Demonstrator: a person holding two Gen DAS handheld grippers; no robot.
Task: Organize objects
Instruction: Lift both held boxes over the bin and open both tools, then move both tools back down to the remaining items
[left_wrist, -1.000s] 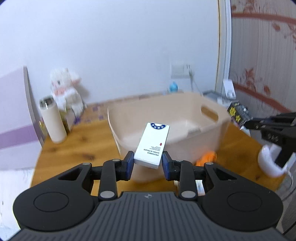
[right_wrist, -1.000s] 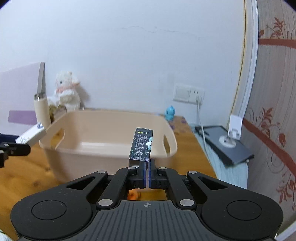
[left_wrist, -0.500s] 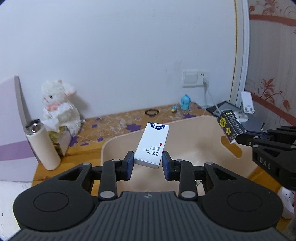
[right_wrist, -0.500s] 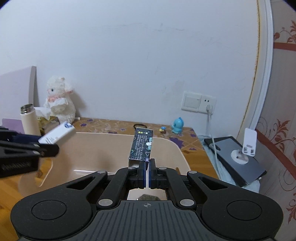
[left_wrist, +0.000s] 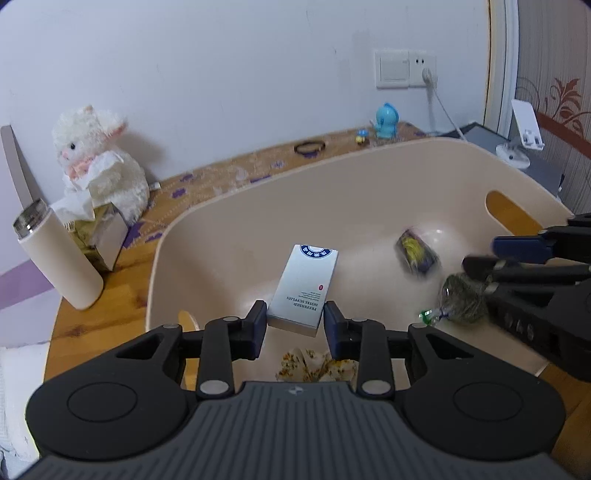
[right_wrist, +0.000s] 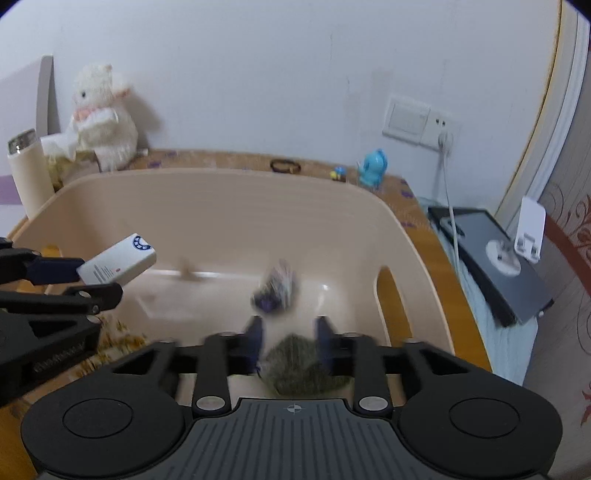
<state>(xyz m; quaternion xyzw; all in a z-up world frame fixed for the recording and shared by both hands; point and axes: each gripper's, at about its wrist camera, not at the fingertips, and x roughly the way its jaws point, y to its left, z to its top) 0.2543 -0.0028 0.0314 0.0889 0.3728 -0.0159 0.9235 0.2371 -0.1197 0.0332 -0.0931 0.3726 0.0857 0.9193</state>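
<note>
A beige plastic basin (left_wrist: 258, 192) (right_wrist: 221, 192) lies below both grippers. My left gripper (left_wrist: 294, 325) holds a white box with a blue seal (left_wrist: 304, 288) over the basin; the jaws look slightly parted around it. It also shows at the left of the right wrist view (right_wrist: 118, 264). My right gripper (right_wrist: 289, 334) is open over the basin. A small dark packet (right_wrist: 275, 288) (left_wrist: 417, 254) is blurred, falling inside the basin. A greenish bag (right_wrist: 299, 363) (left_wrist: 460, 299) and a yellow-speckled bag (left_wrist: 317, 365) lie on the basin floor.
A cream flask (left_wrist: 55, 254), a tissue box (left_wrist: 99, 232) and a white plush toy (left_wrist: 99, 166) stand at the left. A blue figurine (left_wrist: 386, 120), a hair band (left_wrist: 309, 147), a wall socket (left_wrist: 404, 68) and a dark tablet with a phone stand (right_wrist: 509, 258) are at the right.
Both grippers moved forward and tilted down over the basin. My right gripper opened and let go of the dark packet, which now drops into the basin.
</note>
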